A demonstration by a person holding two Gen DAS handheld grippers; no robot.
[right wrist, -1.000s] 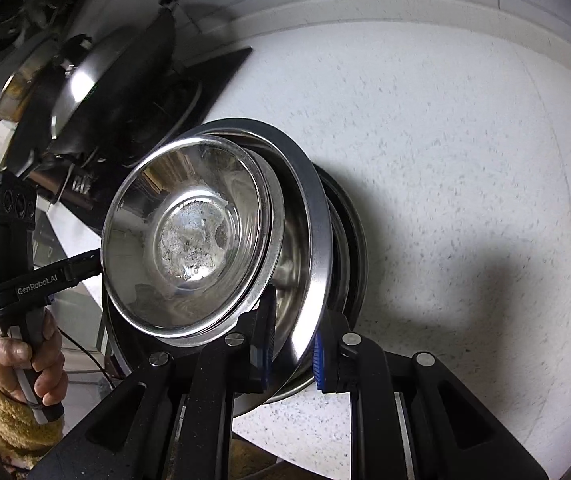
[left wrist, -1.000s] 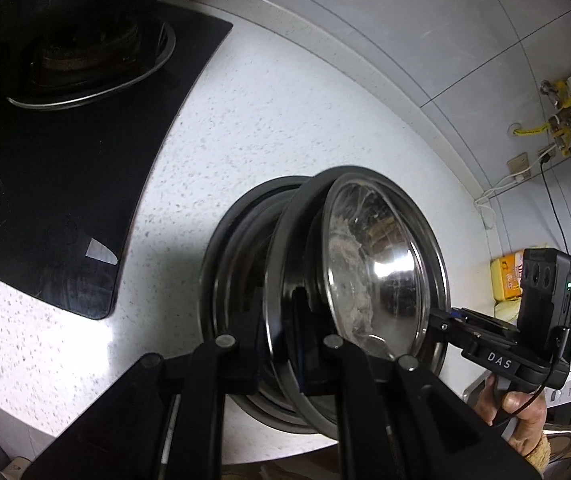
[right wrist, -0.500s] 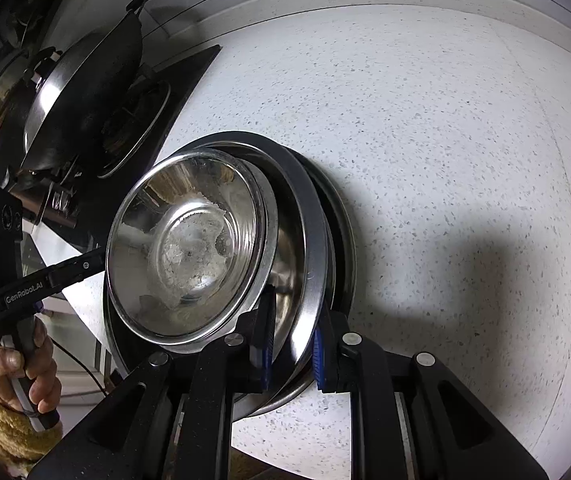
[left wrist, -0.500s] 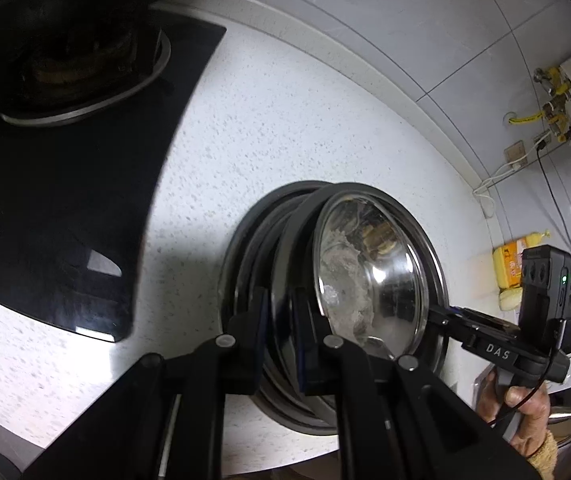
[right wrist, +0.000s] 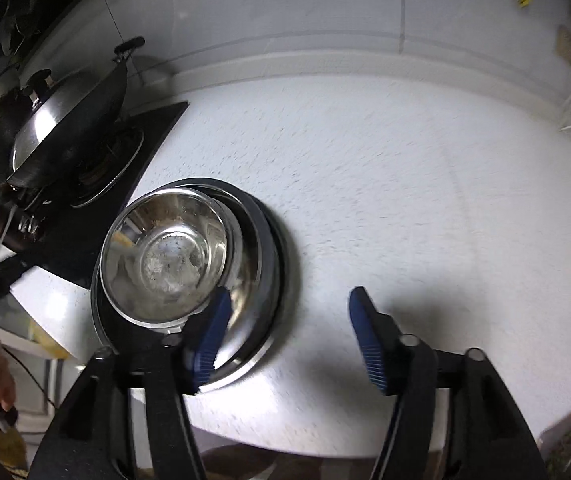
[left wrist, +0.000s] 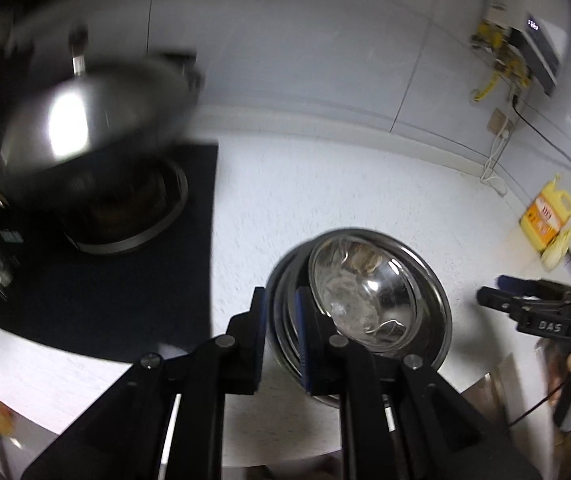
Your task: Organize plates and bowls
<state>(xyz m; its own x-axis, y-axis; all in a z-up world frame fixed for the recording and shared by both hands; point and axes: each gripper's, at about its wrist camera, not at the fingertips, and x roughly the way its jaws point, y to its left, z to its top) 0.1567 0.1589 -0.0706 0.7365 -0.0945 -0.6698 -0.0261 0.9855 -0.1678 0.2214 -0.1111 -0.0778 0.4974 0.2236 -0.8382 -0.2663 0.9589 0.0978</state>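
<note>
Steel bowl stack (right wrist: 189,276): right fingers (right wrist: 209,336) opening clear; left fingers (left wrist: 303,344), parting, straddle its rim

R gripper (right wrist: 287,316) jaws opening, wide apart, nothing btwn them but bare white countertop (right wrist: 405,220). Its L finger overlaps the rim of the steel dish stack (right wrist: 253,272); R finger well clear. Small steel bowl (right wrist: 165,256) sits on top of the stack, up-left of the claw. Lidded wok (right wrist: 69,128) on black stove (right wrist: 97,200), far upper L.
</note>
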